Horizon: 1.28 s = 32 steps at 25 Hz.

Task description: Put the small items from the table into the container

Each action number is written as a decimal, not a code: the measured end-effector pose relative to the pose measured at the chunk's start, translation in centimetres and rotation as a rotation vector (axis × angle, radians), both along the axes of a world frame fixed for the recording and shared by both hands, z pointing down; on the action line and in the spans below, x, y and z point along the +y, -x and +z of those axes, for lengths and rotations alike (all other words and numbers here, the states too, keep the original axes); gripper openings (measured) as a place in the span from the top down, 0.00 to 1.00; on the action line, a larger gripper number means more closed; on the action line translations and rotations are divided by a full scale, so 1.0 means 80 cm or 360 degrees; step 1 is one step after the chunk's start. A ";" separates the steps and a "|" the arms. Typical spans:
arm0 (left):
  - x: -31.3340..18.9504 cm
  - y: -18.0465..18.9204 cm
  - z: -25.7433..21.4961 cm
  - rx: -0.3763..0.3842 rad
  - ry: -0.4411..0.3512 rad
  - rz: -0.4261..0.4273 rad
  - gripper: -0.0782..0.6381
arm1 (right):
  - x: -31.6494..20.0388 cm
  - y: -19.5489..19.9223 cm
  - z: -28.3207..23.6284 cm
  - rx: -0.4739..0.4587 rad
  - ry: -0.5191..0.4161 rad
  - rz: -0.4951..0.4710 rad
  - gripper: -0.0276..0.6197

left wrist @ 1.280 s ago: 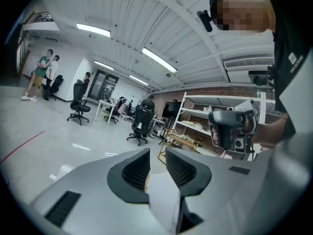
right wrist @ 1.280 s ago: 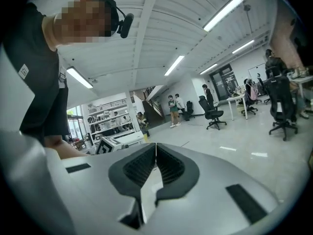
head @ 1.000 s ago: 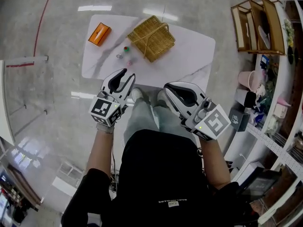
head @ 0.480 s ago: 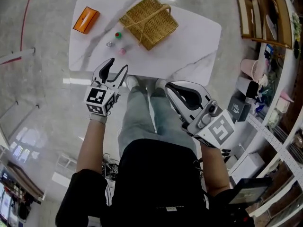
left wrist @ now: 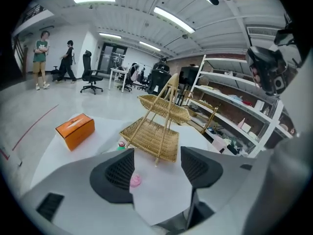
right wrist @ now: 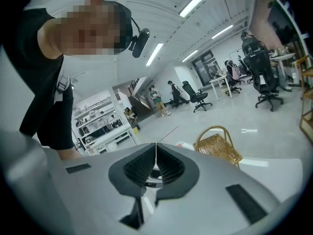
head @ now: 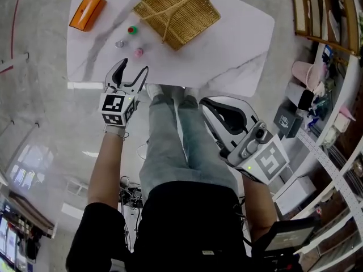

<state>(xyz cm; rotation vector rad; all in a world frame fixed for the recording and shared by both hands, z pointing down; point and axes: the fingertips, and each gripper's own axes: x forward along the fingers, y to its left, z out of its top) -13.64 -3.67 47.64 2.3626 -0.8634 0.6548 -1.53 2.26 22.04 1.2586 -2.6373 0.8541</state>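
A wicker basket (head: 176,13) with a handle stands on the white marble table (head: 227,50). To its left lie three small items: a green and red one (head: 132,30), a silver one (head: 119,43) and a pink one (head: 138,52). My left gripper (head: 133,68) hangs just short of the table's near edge, its jaws opening with nothing between them. In the left gripper view the pink item (left wrist: 135,180) shows on the table beyond the left gripper (left wrist: 156,168), with the basket (left wrist: 151,138) behind. My right gripper (head: 205,102) is shut and empty over my legs; the right gripper (right wrist: 156,153) faces the basket (right wrist: 217,146).
An orange box (head: 87,12) lies at the table's far left corner, also in the left gripper view as the orange box (left wrist: 75,130). Wooden shelving (head: 326,16), a pink bin (head: 302,72) and metal racks stand to the right. People and office chairs are far off.
Both grippers have sunk lower. The left one has closed in on the table's near edge and its jaws have spread wider. The right one stays shut.
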 end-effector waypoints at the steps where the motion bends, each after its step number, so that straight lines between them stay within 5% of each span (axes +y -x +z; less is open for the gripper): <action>1: -0.001 0.000 0.012 -0.0011 0.0005 -0.0007 0.50 | -0.002 -0.001 0.008 0.0004 0.0005 0.0002 0.94; 20: -0.021 -0.009 0.171 -0.0183 0.0045 -0.0014 0.47 | 0.022 -0.034 0.158 0.0001 0.0113 0.0071 0.94; 32: -0.023 -0.001 0.209 -0.0214 0.0052 -0.0056 0.47 | 0.000 -0.014 0.194 -0.0041 0.0214 0.0124 0.94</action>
